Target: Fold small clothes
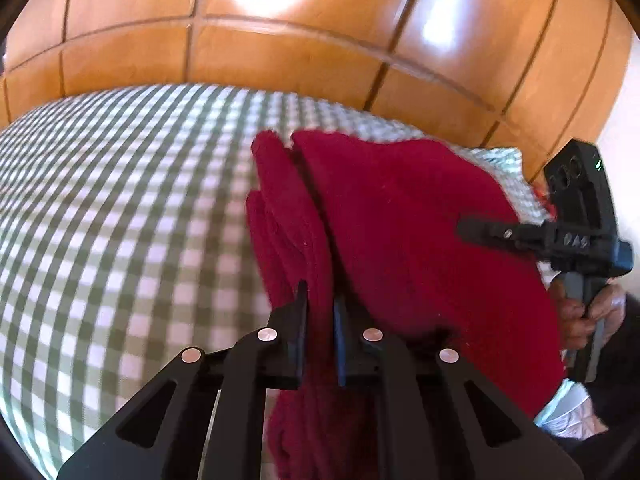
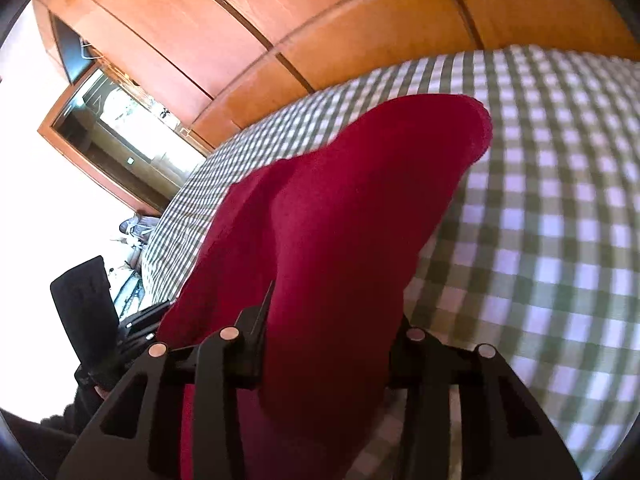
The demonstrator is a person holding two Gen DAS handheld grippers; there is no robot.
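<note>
Red garment (image 1: 404, 232) lies on green-checked bedcover (image 1: 120, 208), toward bedcover's edge nearest wooden wardrobe (image 1: 280, 52), partly lifted.
Left gripper (image 1: 320, 320): jaws nearly together, pinching thin fold of red garment.
Right gripper (image 2: 332, 344): jaws partly apart, clamped on thick bunch of same garment, cloth draped over fingers.
Person's hand (image 1: 588, 316) grips right tool's handle.

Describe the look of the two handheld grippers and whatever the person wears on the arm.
Both grippers are matte black. The left gripper has flat angular linkage arms with triangular cut-outs, round silver pivot pins, and thin blade-like fingers. The right gripper is built alike; seen from the left wrist camera it carries a boxy black housing with a small green light and a grey handle. The sleeve is dark.
</note>
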